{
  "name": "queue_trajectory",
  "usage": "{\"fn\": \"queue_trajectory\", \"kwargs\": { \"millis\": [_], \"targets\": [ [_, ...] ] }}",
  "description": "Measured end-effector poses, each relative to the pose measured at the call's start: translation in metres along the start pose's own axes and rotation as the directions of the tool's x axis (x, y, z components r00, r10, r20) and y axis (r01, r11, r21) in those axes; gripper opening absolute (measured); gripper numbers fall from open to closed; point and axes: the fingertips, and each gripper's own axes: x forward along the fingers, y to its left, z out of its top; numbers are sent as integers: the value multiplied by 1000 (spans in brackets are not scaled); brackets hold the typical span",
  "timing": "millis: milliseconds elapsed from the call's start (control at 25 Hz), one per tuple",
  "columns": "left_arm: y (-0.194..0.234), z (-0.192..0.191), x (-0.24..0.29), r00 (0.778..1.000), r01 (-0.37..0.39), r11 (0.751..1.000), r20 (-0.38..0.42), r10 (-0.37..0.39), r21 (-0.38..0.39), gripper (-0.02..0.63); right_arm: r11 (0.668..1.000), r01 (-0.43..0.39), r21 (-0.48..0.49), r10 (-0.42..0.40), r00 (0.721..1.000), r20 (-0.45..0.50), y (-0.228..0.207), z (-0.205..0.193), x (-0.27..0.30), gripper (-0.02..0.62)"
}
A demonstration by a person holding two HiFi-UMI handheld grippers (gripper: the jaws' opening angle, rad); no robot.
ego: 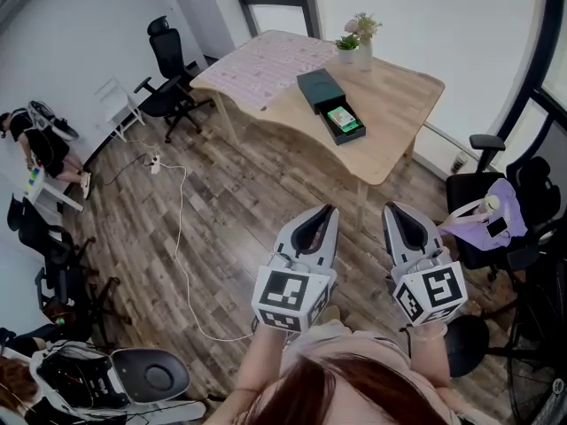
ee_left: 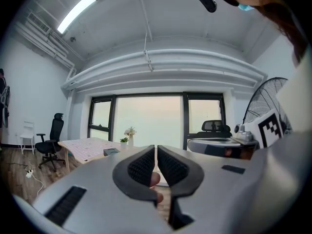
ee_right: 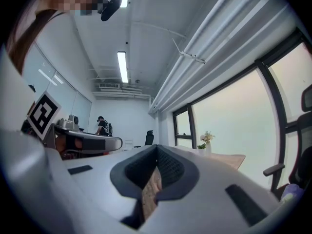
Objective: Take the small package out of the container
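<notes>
- On the table (ego: pixel 403 113), well apart from both grippers: open dark container (ego: pixel 317 87) with the green package (ego: pixel 344 119) inside.
- Over the floor (ego: pixel 221 228): left gripper (ego: pixel 328 211), jaws closed, empty.
- Beside it: right gripper (ego: pixel 392 207), jaws closed, empty.

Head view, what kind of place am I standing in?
Most likely an office or shared workroom: black swivel office chairs near the wall, a large wooden table, and wide windows under strip ceiling lights.
</notes>
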Motion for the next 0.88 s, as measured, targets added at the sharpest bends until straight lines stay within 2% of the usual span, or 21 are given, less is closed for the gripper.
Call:
{"fn": "queue_trajectory", "kwargs": {
  "millis": [520,880],
  "targets": [
    [73,2,7,999,46,999,-22,-46,-7,20,999,37,-5,-37,999,-19,20,5,75,2],
    [102,-3,32,999,39,999,-35,-39,-10,20,998,45,-35,-47,997,-56,5,-3,108,2]
  ]
}}
